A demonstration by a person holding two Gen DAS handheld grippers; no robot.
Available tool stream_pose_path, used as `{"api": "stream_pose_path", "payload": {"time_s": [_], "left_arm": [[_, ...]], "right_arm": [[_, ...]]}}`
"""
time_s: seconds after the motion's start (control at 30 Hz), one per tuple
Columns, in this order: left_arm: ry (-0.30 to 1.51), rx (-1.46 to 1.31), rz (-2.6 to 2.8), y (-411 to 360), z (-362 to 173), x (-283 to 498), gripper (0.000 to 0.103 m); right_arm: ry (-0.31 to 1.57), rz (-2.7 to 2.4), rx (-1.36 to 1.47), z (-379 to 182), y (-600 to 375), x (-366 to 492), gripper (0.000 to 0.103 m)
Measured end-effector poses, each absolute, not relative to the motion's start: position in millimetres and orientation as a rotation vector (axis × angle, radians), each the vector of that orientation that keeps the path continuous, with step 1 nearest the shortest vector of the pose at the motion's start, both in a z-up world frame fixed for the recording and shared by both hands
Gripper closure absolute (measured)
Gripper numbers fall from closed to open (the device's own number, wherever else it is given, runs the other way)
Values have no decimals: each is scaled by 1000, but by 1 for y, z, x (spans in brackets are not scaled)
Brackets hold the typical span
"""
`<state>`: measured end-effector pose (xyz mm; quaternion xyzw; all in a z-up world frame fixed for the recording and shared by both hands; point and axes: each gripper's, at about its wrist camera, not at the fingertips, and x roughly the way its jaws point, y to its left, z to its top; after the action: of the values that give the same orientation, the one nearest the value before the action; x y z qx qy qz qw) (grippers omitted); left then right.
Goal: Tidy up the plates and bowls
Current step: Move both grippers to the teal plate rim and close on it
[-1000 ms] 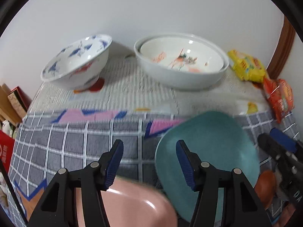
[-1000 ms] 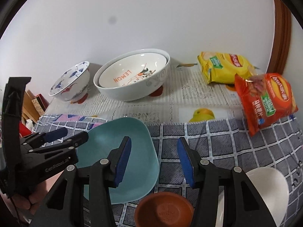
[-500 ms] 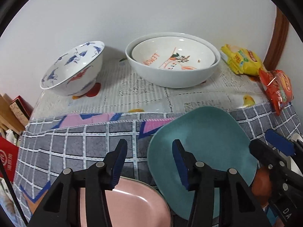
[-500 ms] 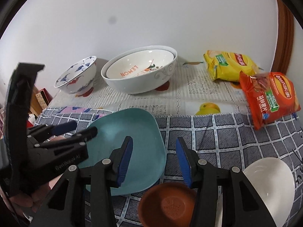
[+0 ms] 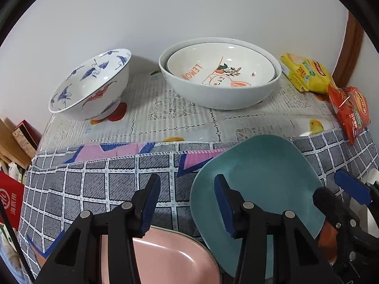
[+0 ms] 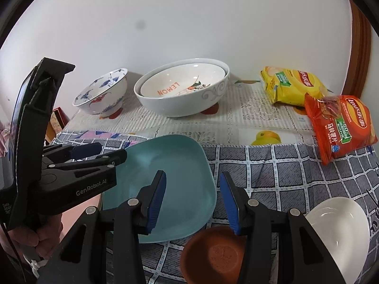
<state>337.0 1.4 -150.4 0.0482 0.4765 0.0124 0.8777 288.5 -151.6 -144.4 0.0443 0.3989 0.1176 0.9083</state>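
Note:
A teal plate [image 5: 260, 177] lies on the checked cloth; it also shows in the right wrist view [image 6: 170, 179]. A pink plate [image 5: 161, 258] lies just below my left gripper [image 5: 187, 203], which is open and empty above the cloth. My right gripper [image 6: 193, 201] is open and empty, above the teal plate's right edge and a small brown dish [image 6: 215, 255]. A white bowl [image 6: 341, 227] sits at lower right. At the back stand a blue-patterned bowl [image 5: 92, 85] and a large white bowl [image 5: 220, 90] with a LEMON bowl [image 5: 220, 68] nested inside.
A yellow chip bag [image 6: 289, 87] and a red chip bag [image 6: 338, 125] lie at the back right. A wall runs behind the table. Boxes [image 5: 21, 137] stand beyond the table's left edge. The left gripper [image 6: 90, 156] shows at left in the right wrist view.
Both grippers have pulled back and risen a little, so the table sits lower and farther in both views. Both jaws stay open. No dish has moved.

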Motion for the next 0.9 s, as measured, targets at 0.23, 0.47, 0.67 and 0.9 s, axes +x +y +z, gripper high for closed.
{"api": "stream_pose_path", "payload": {"time_s": [0.23, 0.47, 0.67, 0.9], "left_arm": [[997, 81, 37, 1, -152, 336, 59], [1009, 81, 28, -6, -155, 333, 60], [1029, 72, 20, -5, -159, 334, 67], [1049, 64, 12, -4, -164, 336, 72]], "right_arm": [[852, 233, 106, -152, -155, 292, 59], [858, 213, 107, -155, -158, 295, 63], [874, 214, 113, -158, -159, 296, 67], [906, 194, 119, -167, -161, 300, 74]]}}
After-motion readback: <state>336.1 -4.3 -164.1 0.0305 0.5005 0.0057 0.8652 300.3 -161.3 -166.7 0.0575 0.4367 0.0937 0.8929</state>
